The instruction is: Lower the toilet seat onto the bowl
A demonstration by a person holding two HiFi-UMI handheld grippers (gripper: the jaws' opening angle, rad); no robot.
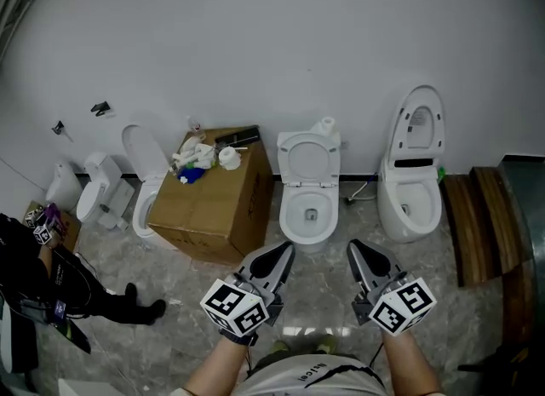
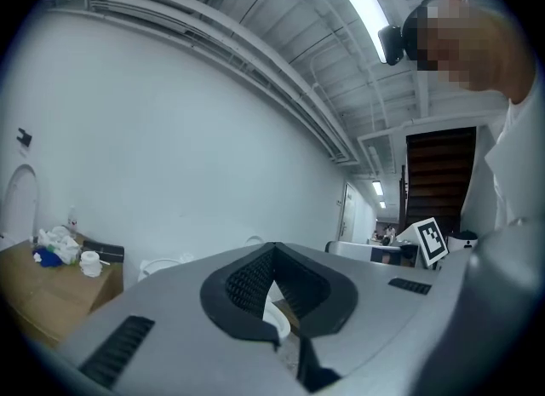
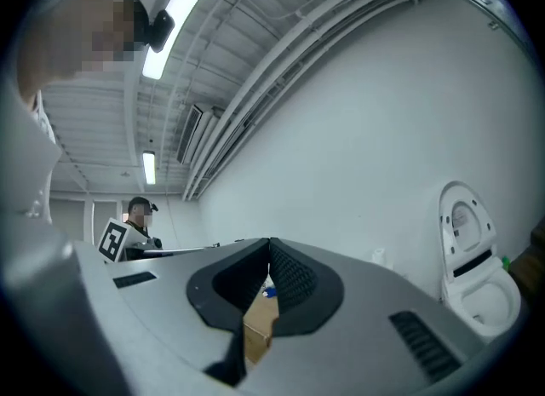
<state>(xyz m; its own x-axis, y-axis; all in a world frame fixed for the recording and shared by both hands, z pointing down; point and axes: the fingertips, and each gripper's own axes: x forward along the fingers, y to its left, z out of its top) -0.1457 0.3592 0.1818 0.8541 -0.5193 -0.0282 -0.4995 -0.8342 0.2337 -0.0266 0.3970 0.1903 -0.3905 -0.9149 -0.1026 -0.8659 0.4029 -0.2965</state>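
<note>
White wall [image 1: 255,37], grey floor [image 1: 328,296], and the raised toilet seat [image 1: 308,157] leans back over its bowl [image 1: 289,220] well ahead of the left gripper [image 1: 281,255] and right gripper [image 1: 361,253], both pressed together on nothing, so I'd hook its top edge and ease it down slowly.

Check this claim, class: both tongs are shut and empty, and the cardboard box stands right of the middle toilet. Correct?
No: the cardboard box stands left of the middle toilet, as the head view shows. The left tongs and right tongs are indeed shut and empty.
</note>
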